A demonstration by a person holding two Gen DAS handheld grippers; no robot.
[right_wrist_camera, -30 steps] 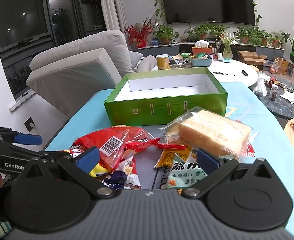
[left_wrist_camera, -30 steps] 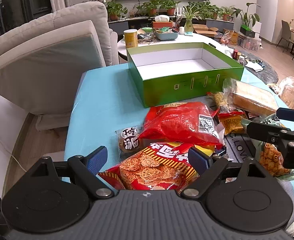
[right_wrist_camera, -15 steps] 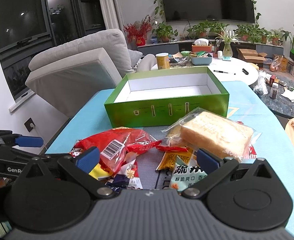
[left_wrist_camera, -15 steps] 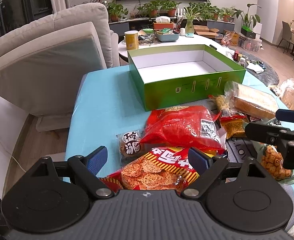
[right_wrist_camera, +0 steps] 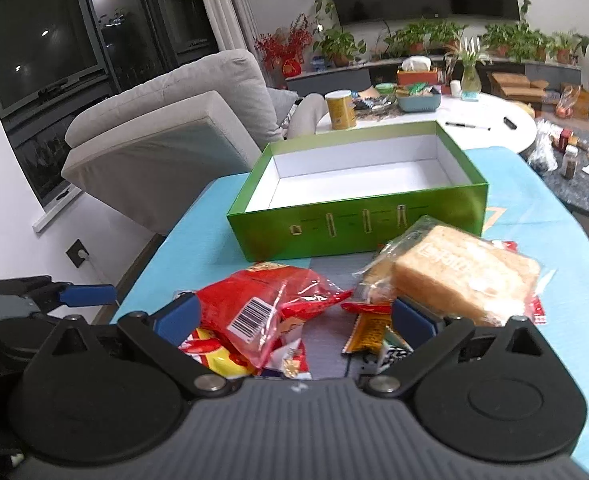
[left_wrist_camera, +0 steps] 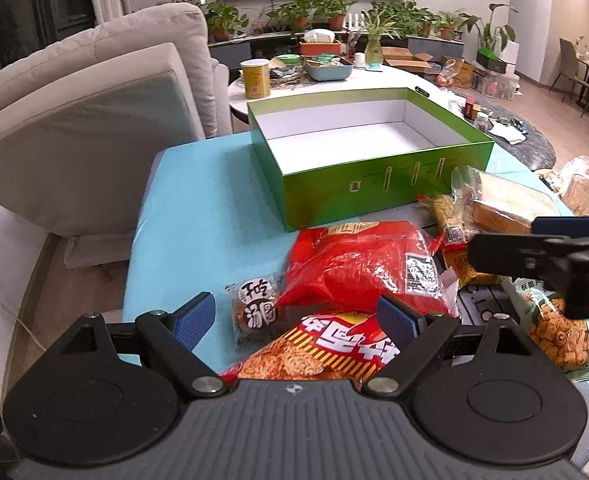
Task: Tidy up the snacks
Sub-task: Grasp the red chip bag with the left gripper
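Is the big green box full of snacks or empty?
Empty. The open green cardboard box shows only its bare white floor and walls in both views; every snack packet lies outside on the blue table.

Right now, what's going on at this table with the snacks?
A person holds a gripper in each hand over a pile of snack packets on the blue table. The left gripper and right gripper are both open, holding nothing. The green box behind the pile has nothing in it yet.

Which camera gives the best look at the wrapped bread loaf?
The right wrist view: the bread loaf lies close and whole, just past the right gripper. In the left wrist view the loaf sits at the right edge, partly behind that gripper's finger.
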